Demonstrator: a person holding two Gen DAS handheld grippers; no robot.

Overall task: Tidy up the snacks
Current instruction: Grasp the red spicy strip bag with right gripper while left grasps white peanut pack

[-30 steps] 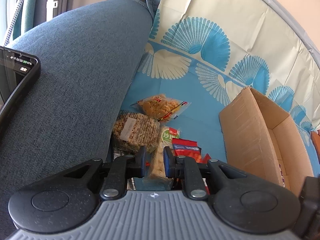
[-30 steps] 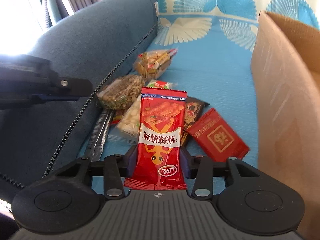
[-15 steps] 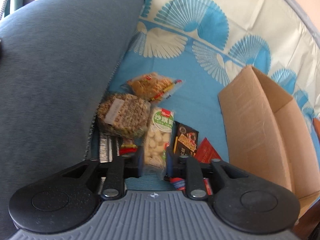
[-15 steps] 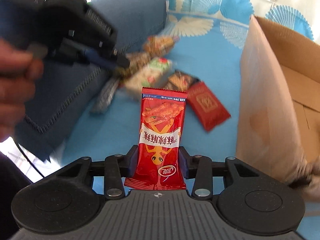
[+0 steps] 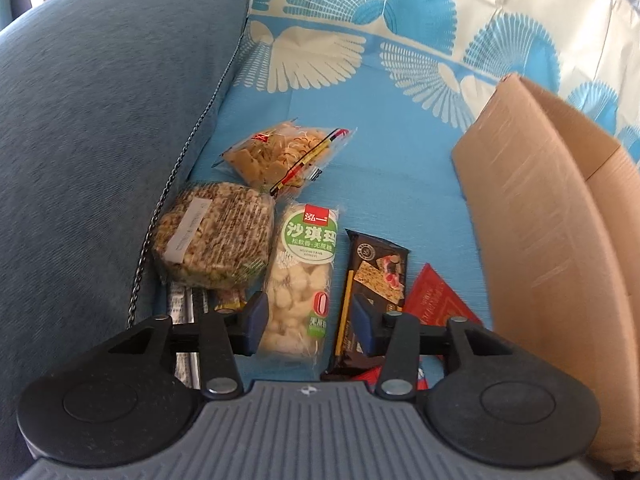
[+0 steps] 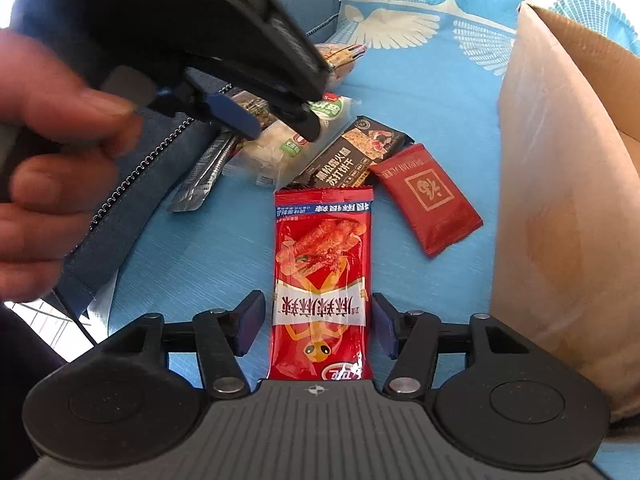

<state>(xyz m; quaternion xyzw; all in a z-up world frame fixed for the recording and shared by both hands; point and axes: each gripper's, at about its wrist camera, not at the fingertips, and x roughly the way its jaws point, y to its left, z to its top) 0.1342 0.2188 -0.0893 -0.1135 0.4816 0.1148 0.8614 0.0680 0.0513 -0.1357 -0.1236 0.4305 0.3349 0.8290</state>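
Note:
My left gripper [image 5: 310, 318] is open, its jaws on either side of a white-and-green sachima pack [image 5: 302, 276] on the blue sheet; it also shows in the right wrist view [image 6: 280, 126]. My right gripper [image 6: 318, 326] is open around a red spicy-strip packet [image 6: 322, 280], with gaps on both sides, and the packet appears to rest on the sheet. Close by lie a black cracker pack [image 5: 374, 276], a dark red sachet [image 6: 426, 196], a round seed cake [image 5: 214, 238] and a clear pack of fried snacks [image 5: 280, 156].
An open cardboard box [image 5: 552, 216] stands at the right, close to both grippers. A blue sofa cushion [image 5: 100, 120] rises at the left. A silver wrapper [image 6: 204, 176] lies along the cushion seam. A hand [image 6: 52, 160] holds the left gripper.
My right gripper has opened and let go of the red packet. My left gripper has opened wider and moved forward over the sachima pack.

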